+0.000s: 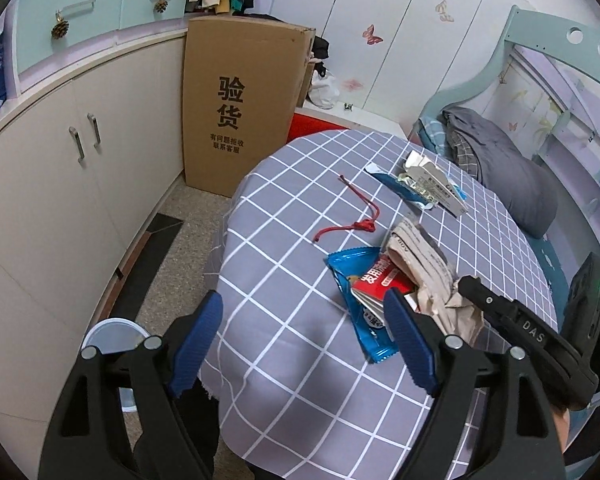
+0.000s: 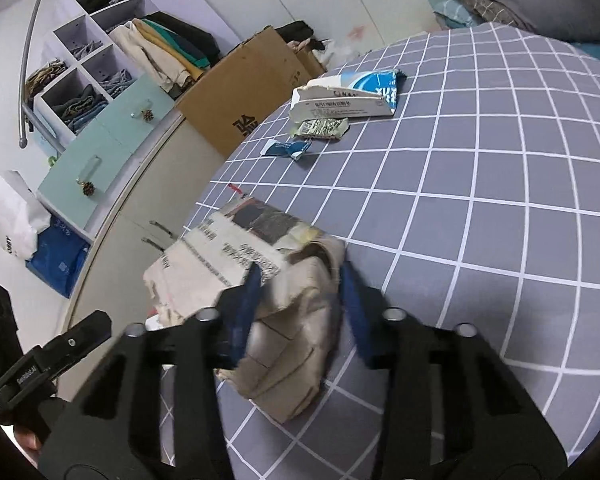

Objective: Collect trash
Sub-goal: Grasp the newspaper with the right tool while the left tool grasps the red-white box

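Observation:
On the grey checked tablecloth (image 1: 300, 360) lie a crumpled beige paper bag (image 1: 424, 264), a blue snack wrapper (image 1: 364, 320) with a red packet (image 1: 380, 280) on it, a red cord (image 1: 356, 216), and torn white and blue packaging (image 1: 420, 184) farther back. My left gripper (image 1: 304, 308) is open above the table's near edge, its right finger beside the blue wrapper. My right gripper (image 2: 300, 276) is shut on the crumpled paper bag (image 2: 284, 320). The torn packaging (image 2: 340, 100) lies beyond it.
A tall cardboard box (image 1: 240, 108) stands against cream cabinets (image 1: 80, 160) on the left. A white bin (image 1: 112, 336) sits on the floor below my left gripper. A bed with grey bedding (image 1: 500, 160) is behind the table.

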`<state>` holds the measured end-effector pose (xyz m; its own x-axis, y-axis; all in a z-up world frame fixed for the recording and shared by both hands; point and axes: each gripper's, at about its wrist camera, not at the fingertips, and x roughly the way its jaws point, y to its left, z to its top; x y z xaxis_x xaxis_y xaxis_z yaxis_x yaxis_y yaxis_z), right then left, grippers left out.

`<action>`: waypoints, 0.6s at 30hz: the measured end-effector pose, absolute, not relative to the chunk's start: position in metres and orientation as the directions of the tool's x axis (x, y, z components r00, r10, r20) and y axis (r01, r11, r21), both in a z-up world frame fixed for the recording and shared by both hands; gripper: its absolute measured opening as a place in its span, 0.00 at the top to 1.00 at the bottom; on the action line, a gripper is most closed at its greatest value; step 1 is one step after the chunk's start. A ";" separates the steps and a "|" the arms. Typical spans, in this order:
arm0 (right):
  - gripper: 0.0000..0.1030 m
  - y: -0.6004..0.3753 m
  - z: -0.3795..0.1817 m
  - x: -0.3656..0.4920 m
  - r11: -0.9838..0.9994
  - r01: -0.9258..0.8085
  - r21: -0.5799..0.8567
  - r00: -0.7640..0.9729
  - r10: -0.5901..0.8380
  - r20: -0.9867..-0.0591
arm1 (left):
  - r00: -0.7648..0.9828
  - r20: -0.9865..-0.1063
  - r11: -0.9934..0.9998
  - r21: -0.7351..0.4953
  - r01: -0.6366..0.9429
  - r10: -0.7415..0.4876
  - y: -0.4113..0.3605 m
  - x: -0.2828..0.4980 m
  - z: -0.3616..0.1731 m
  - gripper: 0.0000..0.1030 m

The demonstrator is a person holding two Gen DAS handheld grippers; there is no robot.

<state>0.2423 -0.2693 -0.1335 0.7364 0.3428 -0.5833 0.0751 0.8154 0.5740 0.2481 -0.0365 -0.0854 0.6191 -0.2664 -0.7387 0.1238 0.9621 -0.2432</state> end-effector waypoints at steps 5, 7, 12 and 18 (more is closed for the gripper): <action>0.79 -0.284 -0.122 0.227 0.822 0.059 0.566 0.792 0.307 -0.528 | 0.599 -0.748 0.958 -0.246 0.148 -0.285 -0.049 0.250 -0.090 0.22; 0.79 -0.289 -0.115 0.221 0.836 0.069 0.545 0.810 0.272 -0.520 | 0.595 -0.750 0.957 -0.242 0.159 -0.289 -0.053 0.249 -0.090 0.22; 0.79 -0.311 -0.105 0.208 0.859 0.122 0.497 0.847 0.171 -0.504 | 0.579 -0.754 0.950 -0.263 0.169 -0.312 -0.061 0.251 -0.094 0.22; 0.79 -0.323 -0.099 0.199 0.869 0.143 0.474 0.861 0.127 -0.492 | 0.533 -0.757 0.925 -0.331 0.186 -0.378 -0.077 0.260 -0.106 0.22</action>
<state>0.1993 -0.3226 -0.0993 0.8613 0.1266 -0.4921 0.1432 0.8687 0.4741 0.2602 -0.0771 -0.1058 0.5327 -0.3779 -0.7572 0.1858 0.9251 -0.3310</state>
